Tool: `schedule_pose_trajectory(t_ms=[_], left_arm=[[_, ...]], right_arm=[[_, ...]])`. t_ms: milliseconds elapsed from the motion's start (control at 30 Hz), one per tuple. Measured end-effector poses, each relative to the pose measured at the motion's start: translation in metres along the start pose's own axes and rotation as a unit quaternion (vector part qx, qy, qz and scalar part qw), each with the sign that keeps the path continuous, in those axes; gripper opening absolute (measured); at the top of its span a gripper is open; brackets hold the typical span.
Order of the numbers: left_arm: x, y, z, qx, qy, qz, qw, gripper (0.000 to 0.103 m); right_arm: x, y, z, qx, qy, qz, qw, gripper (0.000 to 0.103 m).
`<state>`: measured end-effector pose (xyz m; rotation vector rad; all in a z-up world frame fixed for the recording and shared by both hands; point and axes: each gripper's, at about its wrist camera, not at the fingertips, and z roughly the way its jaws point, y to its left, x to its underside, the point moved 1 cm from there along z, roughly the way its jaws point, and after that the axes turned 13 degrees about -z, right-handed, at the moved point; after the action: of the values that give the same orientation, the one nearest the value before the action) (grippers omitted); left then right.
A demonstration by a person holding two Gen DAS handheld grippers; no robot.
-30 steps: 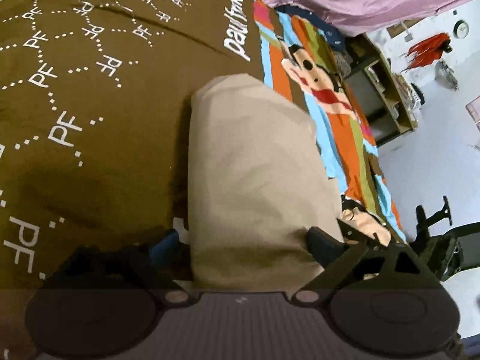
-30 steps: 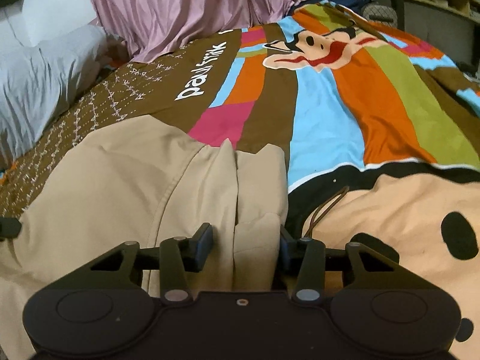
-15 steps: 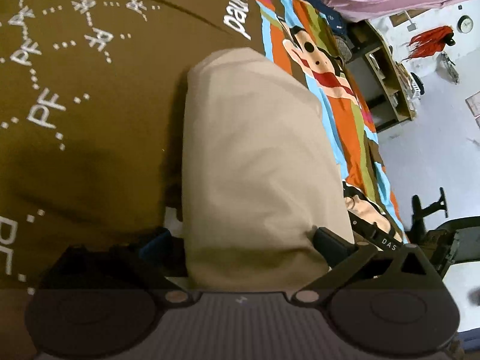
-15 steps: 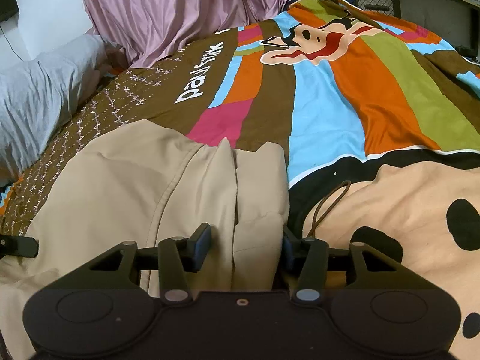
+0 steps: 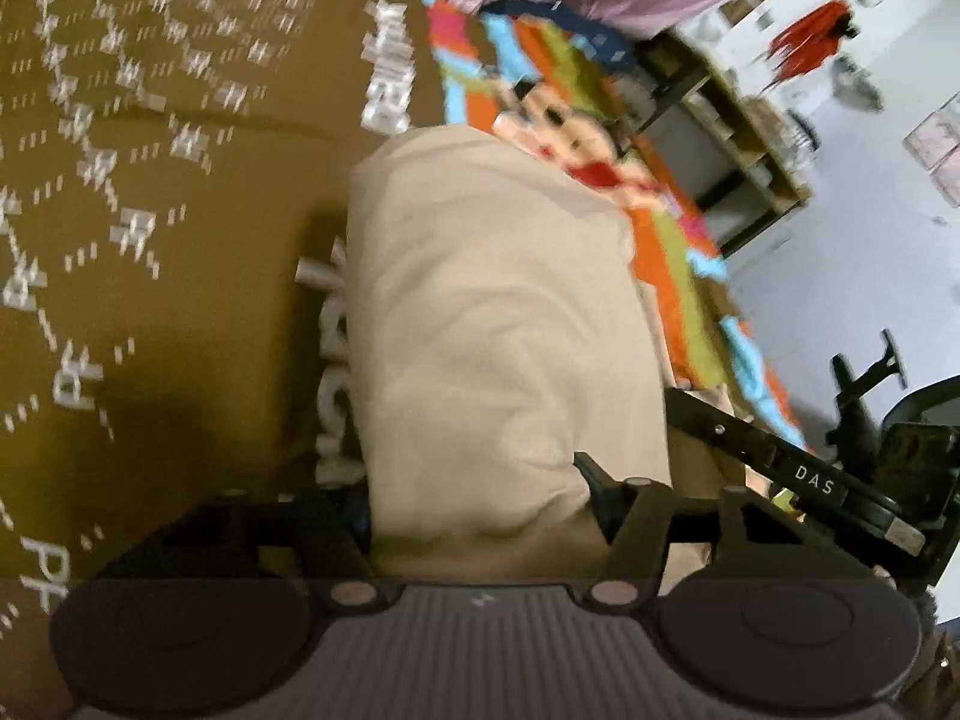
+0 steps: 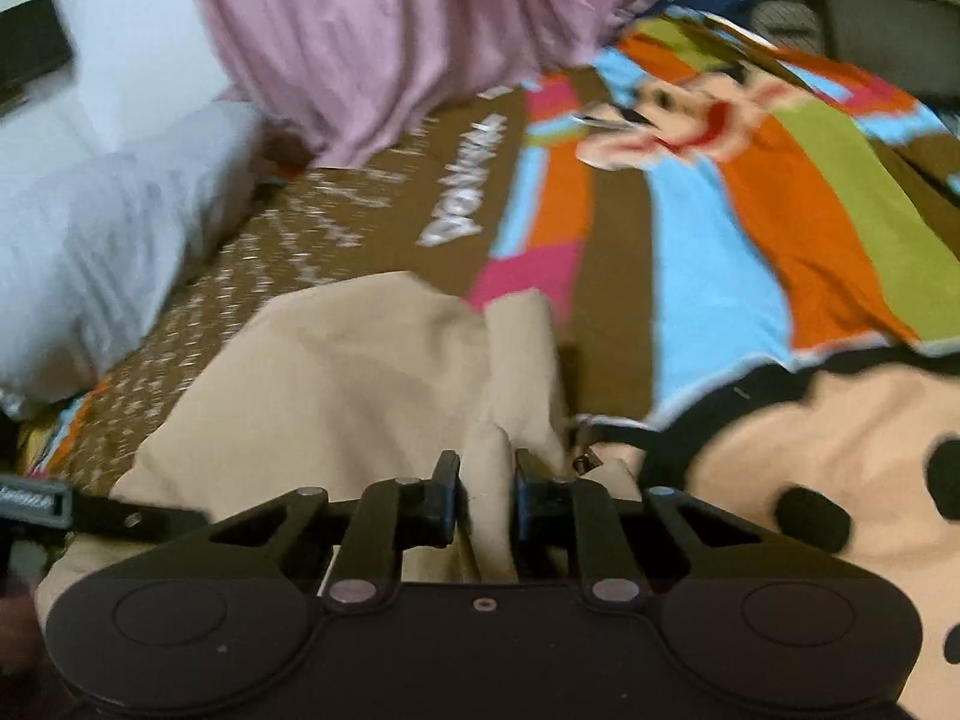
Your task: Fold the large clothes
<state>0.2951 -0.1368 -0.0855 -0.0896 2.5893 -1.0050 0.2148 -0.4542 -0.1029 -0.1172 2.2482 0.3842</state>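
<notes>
A beige garment (image 5: 492, 312), folded into a long thick bundle, lies on the patterned bedspread (image 5: 150, 300). Its near end fills the gap of my left gripper (image 5: 474, 498), whose jaws are closing and press on both sides of it. In the right wrist view the same garment (image 6: 348, 372) spreads to the left. My right gripper (image 6: 485, 480) is closing its jaws on a narrow upright fold at the garment's right edge, and the pads pinch it. The right gripper's body (image 5: 798, 474) shows at the right of the left wrist view.
A grey pillow (image 6: 108, 252) lies at the far left and a pink curtain (image 6: 372, 42) hangs behind the bed. A brown cord (image 6: 606, 426) lies just right of the pinched fold. Beyond the bed's right edge stand a shelf unit (image 5: 726, 138) and a black chair (image 5: 870, 396).
Both grippers have narrowed onto the beige garment and risen, lifting its near end. The right jaws went from straddling the fold to pinching it.
</notes>
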Motion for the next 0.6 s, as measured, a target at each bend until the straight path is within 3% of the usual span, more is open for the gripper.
schedule_pose_trajectory(t_ms=[67, 200, 367, 467, 533, 600], left_arm=[[-0.011, -0.003, -0.015, 0.01, -0.018, 0.0, 0.9998, 0.062], [-0.034, 0.005, -0.035, -0.011, -0.04, 0.014, 0.999, 0.062], [-0.044, 0.037, -0.042, -0.055, -0.031, 0.007, 0.998, 0.062], [-0.037, 0.06, -0.031, -0.08, -0.009, -0.01, 0.9967, 0.062], [-0.031, 0.073, -0.024, -0.084, -0.006, -0.024, 0.9962, 0.062], [-0.031, 0.082, -0.025, -0.077, -0.008, -0.037, 0.9964, 0.063]], right_arm=[[-0.014, 0.015, -0.006, -0.017, -0.028, -0.002, 0.999, 0.019], [-0.047, 0.041, -0.01, -0.035, -0.073, -0.02, 0.996, 0.019], [-0.06, 0.057, 0.018, -0.057, -0.077, -0.002, 0.995, 0.019], [-0.049, 0.063, 0.038, -0.038, -0.057, 0.016, 0.998, 0.019], [-0.034, 0.063, 0.049, -0.003, -0.035, 0.014, 0.999, 0.019], [-0.022, 0.06, 0.056, 0.042, -0.013, 0.0, 0.999, 0.026]])
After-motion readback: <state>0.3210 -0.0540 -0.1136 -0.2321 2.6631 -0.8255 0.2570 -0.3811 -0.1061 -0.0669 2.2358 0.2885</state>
